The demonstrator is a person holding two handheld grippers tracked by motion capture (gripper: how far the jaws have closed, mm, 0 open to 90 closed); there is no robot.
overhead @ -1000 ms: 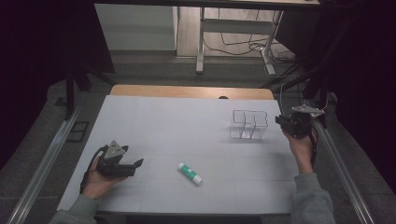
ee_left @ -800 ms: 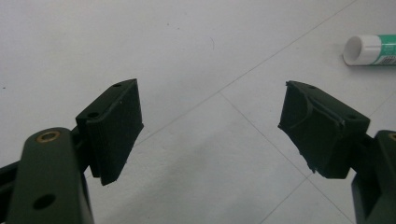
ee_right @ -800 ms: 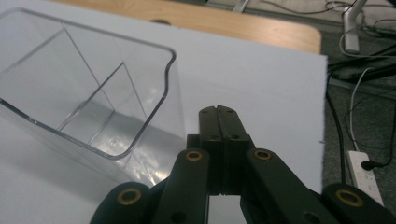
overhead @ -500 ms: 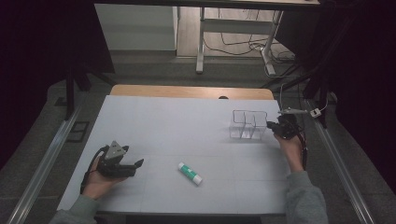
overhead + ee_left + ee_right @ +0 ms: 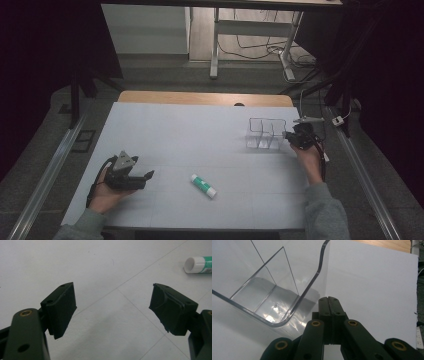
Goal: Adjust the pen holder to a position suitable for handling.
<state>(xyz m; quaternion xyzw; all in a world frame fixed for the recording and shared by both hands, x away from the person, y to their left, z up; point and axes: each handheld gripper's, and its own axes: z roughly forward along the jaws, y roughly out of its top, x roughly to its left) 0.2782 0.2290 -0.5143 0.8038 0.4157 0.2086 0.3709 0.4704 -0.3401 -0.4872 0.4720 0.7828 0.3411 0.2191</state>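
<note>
A green and white glue stick (image 5: 204, 185) lies on the white table (image 5: 180, 135) near the front middle; its white cap end (image 5: 197, 264) appears at the upper right of the left gripper view. My left gripper (image 5: 147, 176) rests low at the front left, open, with nothing between its jaws (image 5: 112, 307). A clear plastic divided box (image 5: 265, 134) stands at the right. My right gripper (image 5: 286, 136) is just right of that box, shut with nothing in it (image 5: 329, 300), its tips close to the box's near wall (image 5: 287, 315).
A wooden strip (image 5: 205, 98) runs along the table's far edge. Behind it are desk legs and cables (image 5: 250, 45) on the floor. Metal rails (image 5: 50, 170) flank the table on both sides.
My right gripper has come down and leftward from beyond the table's right side to the box's right wall. The left gripper and the glue stick have stayed put.
</note>
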